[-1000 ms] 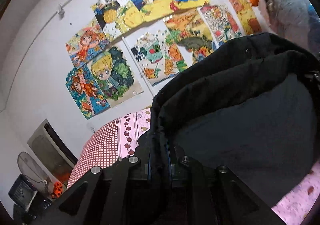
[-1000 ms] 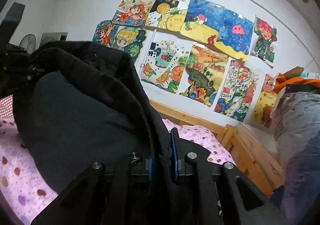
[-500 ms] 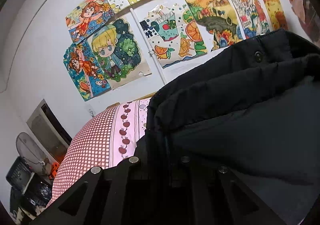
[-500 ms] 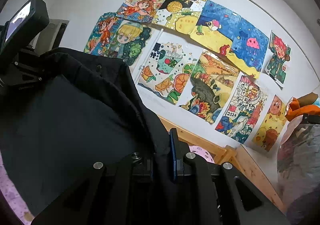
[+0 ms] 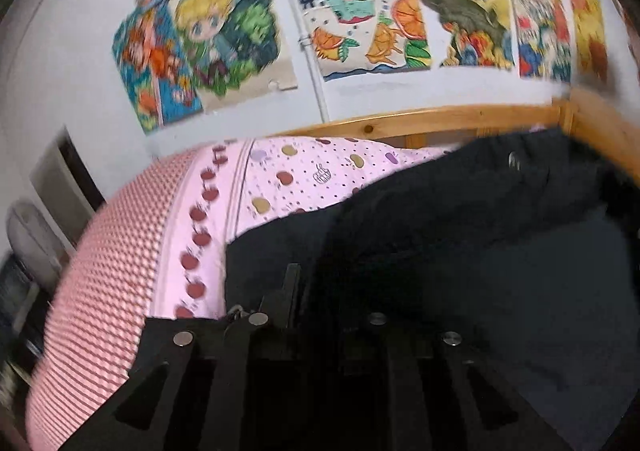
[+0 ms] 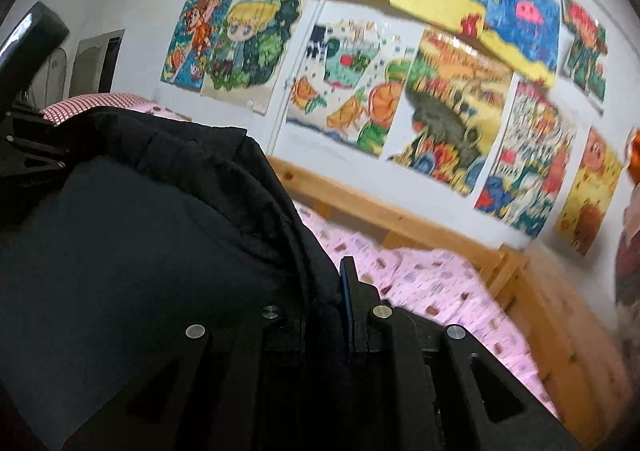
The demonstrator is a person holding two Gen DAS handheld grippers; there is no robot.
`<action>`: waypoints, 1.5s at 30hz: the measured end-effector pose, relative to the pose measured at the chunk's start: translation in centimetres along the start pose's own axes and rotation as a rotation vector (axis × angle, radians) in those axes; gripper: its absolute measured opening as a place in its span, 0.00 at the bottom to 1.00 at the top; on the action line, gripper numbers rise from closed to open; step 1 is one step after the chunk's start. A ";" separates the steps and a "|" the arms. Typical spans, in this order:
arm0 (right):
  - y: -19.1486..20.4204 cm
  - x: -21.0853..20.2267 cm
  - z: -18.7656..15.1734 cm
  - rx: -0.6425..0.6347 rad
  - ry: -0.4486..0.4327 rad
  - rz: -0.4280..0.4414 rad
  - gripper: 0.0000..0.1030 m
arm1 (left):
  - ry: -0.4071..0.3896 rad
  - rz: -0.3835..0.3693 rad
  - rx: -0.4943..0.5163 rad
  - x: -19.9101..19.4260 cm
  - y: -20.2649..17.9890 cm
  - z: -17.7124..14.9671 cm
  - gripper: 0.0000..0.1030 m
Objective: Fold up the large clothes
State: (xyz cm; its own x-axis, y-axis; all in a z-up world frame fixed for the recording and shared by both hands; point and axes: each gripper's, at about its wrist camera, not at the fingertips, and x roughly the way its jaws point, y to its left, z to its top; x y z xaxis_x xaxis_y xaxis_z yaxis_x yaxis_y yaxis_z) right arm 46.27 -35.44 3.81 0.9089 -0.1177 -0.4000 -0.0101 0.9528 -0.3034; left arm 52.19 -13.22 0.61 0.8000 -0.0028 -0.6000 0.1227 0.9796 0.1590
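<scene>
A large black padded jacket (image 5: 460,235) is stretched between my two grippers over a pink bed. In the left wrist view my left gripper (image 5: 316,291) is shut on the jacket's edge, and the cloth hides most of both fingers. In the right wrist view my right gripper (image 6: 324,291) is shut on the jacket's other edge (image 6: 168,219), with one blue-padded finger (image 6: 349,299) showing beside the cloth. The left gripper's body (image 6: 28,155) shows at the far left of the right wrist view.
The bed has a pink spotted sheet (image 5: 320,175) and a red-checked pillow (image 5: 108,275). A wooden bed frame (image 6: 420,223) runs along the wall, which is covered with colourful drawings (image 6: 452,107). A fan (image 5: 28,235) stands at far left.
Both grippers have come down toward the bed with the jacket still held. More of the pink sheet and the wooden frame now shows, and the jacket sits lower.
</scene>
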 end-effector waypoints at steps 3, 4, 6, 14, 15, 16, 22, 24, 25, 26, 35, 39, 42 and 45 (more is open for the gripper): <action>-0.2 0.3 -0.5 0.020 -0.009 0.017 0.13 | -0.016 -0.031 -0.042 -0.2 0.4 -0.1 0.19; -0.3 0.3 -0.6 0.024 -0.010 0.019 0.13 | -0.027 -0.039 -0.044 -0.1 0.5 0.0 0.25; -0.3 0.2 -0.7 0.026 -0.013 0.019 0.17 | -0.062 -0.060 -0.054 -0.6 0.6 -0.1 0.43; -0.7 -3.8 -0.3 0.011 -0.168 -0.007 0.69 | -0.181 -0.159 -0.061 -3.7 1.1 -0.1 0.82; -0.7 -4.3 -0.3 0.014 -0.172 -0.013 0.69 | -0.188 -0.162 -0.061 -4.0 1.2 -0.2 0.84; -0.8 -4.7 -0.2 0.021 -0.171 -0.008 0.70 | -0.197 -0.167 -0.064 -4.4 1.3 -0.5 0.89; -1.3 -6.4 -1.4 0.039 -0.091 0.182 0.82 | -0.262 -0.174 0.073 -6.5 0.9 -2.8 0.93; -1.3 -5.9 -2.0 0.031 -0.024 0.239 0.83 | -0.242 -0.200 0.129 -6.4 0.7 -4.1 0.93; -1.2 -5.6 -2.3 0.027 -0.003 0.237 0.83 | -0.227 -0.207 0.141 -6.2 0.6 -4.6 0.93; -1.1 -5.2 -2.7 0.022 0.017 0.229 0.83 | -0.199 -0.202 0.157 -5.6 0.5 -5.2 0.93; -2.3 1.4 -2.9 0.132 0.171 0.164 0.83 | -0.120 -0.115 0.139 -1.9 0.3 -4.3 0.99; -3.1 4.3 -2.7 0.152 0.216 0.123 0.83 | -0.094 -0.111 0.170 -0.6 0.3 -3.1 1.00; -3.9 6.0 -3.3 0.159 0.228 0.094 0.83 | -0.106 -0.089 0.213 0.1 0.6 -2.6 1.00; -4.8 7.3 -4.4 0.224 0.248 0.127 0.83 | -0.087 -0.082 0.095 1.3 2.5 -2.4 1.00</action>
State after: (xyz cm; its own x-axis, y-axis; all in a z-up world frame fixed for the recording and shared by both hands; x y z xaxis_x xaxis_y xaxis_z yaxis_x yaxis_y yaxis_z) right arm 51.14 -42.15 -1.45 0.7771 -0.0328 -0.6285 0.0006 0.9987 -0.0513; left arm 52.17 -10.31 -1.68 0.8322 -0.1038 -0.5447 0.2418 0.9519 0.1880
